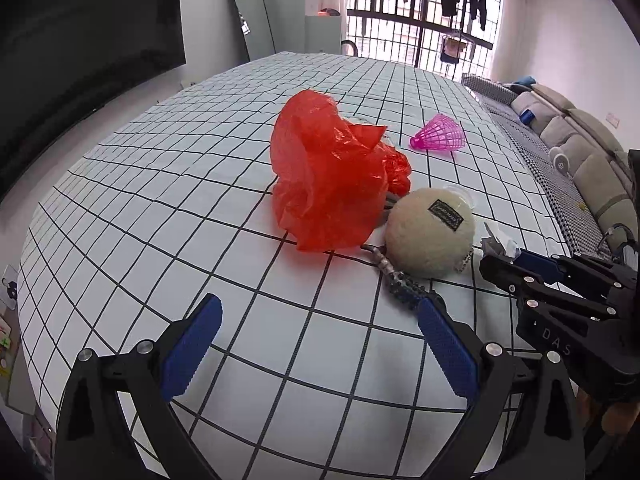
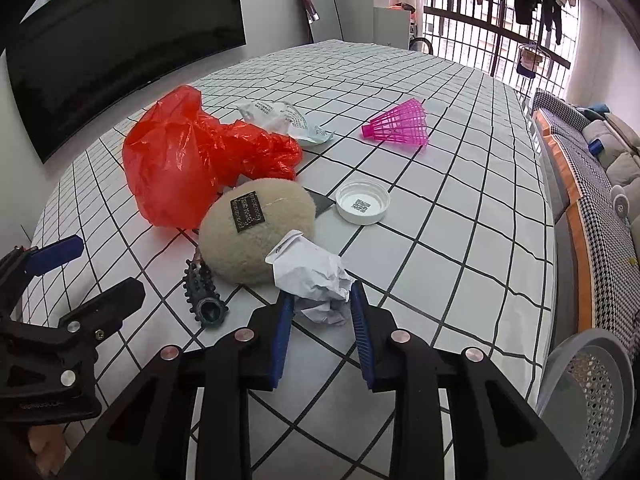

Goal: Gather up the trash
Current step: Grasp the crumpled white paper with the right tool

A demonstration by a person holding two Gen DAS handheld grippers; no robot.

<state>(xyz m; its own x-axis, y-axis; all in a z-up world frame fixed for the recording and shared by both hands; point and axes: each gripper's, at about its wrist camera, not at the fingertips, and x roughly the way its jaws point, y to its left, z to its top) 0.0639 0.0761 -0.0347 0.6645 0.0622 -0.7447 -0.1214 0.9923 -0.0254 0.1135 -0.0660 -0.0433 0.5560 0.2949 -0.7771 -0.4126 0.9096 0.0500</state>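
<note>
A crumpled white paper ball (image 2: 316,276) lies between the blue pads of my right gripper (image 2: 322,300), which is closed on it at the table's near side; in the left wrist view the right gripper (image 1: 504,254) shows at the right with paper at its tips. A crumpled red plastic bag (image 1: 332,172) (image 2: 192,156) lies mid-table. A white printed wrapper (image 2: 280,120) lies behind the bag. A white lid (image 2: 363,202) lies to the right. My left gripper (image 1: 320,320) is open and empty, low over the checked tablecloth (image 1: 160,200) in front of the bag.
A beige plush ball (image 1: 430,232) (image 2: 256,236) with a black label sits beside the bag. A dark studded tube (image 1: 400,280) (image 2: 206,296) lies in front of it. A pink shuttlecock (image 1: 440,134) (image 2: 400,124) lies farther back. A grey mesh bin (image 2: 592,400) stands off the table's right edge. A sofa (image 1: 580,152) is at the right.
</note>
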